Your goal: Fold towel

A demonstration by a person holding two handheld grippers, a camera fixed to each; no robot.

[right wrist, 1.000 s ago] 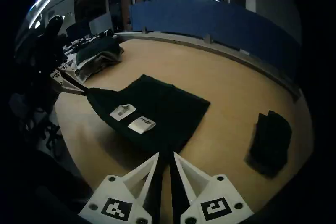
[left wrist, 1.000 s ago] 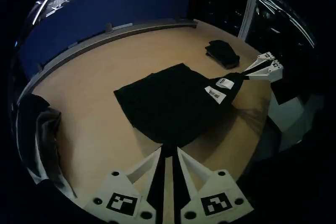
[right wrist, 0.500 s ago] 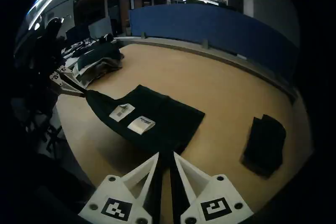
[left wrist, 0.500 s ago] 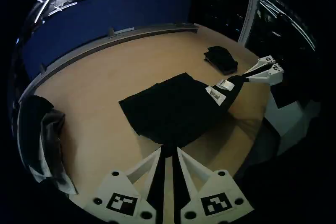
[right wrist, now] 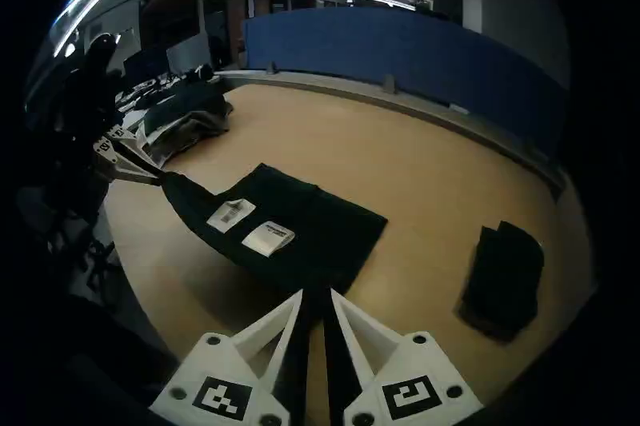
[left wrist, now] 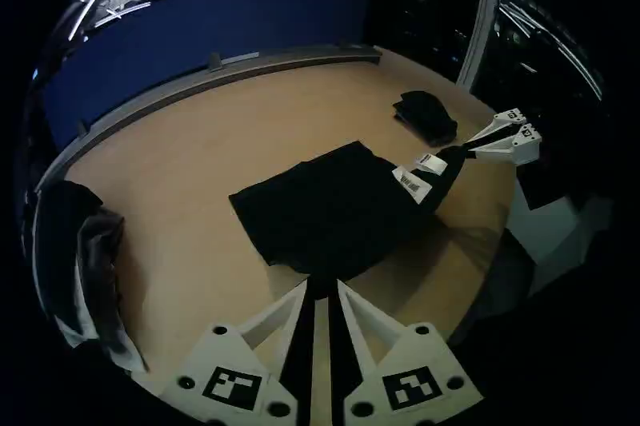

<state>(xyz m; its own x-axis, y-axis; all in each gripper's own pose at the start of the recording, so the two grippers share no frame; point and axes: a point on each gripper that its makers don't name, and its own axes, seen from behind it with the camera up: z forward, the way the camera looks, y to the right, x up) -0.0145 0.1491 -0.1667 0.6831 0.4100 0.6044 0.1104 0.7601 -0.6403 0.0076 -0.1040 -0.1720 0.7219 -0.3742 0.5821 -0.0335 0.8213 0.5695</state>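
Left gripper (left wrist: 318, 288) and right gripper (right wrist: 314, 296) are level, each with fingers pinched nearly together on a near corner of the dark towel (left wrist: 332, 210). That edge is lifted taut; the rest lies flat mid-table (left wrist: 200, 146), on smooth tan wood. Two white tags (right wrist: 268, 236) sit on the soft cloth. Right gripper view: rumpled fabric pile (right wrist: 188, 106) at the far edge, folded dark stack (right wrist: 500, 278) well apart.

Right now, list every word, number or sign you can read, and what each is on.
No text is legible.
Two white tags on the dark towel: print too blurred to read.
Square markers on the right gripper and left gripper: black-and-white patterns, no words.
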